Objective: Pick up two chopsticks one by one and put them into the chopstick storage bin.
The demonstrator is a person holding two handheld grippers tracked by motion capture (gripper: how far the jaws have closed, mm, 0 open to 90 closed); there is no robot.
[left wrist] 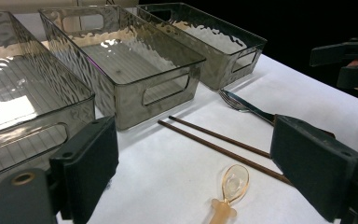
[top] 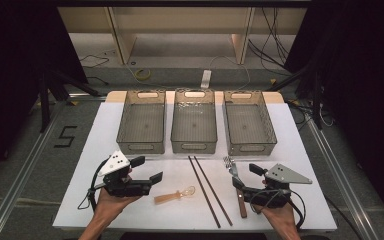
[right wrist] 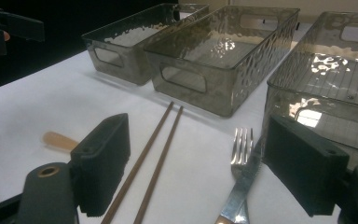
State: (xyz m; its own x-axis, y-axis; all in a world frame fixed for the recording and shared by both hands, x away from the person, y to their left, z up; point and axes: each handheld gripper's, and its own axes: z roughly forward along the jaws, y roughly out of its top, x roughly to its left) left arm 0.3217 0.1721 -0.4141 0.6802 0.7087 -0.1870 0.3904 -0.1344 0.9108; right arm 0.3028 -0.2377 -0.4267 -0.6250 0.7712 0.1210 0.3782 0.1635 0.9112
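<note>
An amber see-through spoon (top: 175,195) lies on the white table (top: 105,135) just right of my left gripper (top: 147,170), which stands open and holds nothing. Two dark chopsticks (top: 210,190) lie side by side in the middle. A metal fork (top: 229,163) and a wooden-handled knife (top: 241,201) lie beside my right gripper (top: 246,176), also open with nothing gripped. In the left gripper view the spoon (left wrist: 230,189) and chopsticks (left wrist: 214,137) lie ahead between the jaws of my left gripper (left wrist: 196,158). In the right gripper view the fork (right wrist: 242,144) and knife (right wrist: 240,189) lie ahead of my right gripper (right wrist: 196,158).
Three smoky clear bins stand in a row at the back: left bin (top: 142,121), middle bin (top: 194,121), right bin (top: 249,122). All three look bare inside. Metal rails (top: 25,165) run along both sides of the table.
</note>
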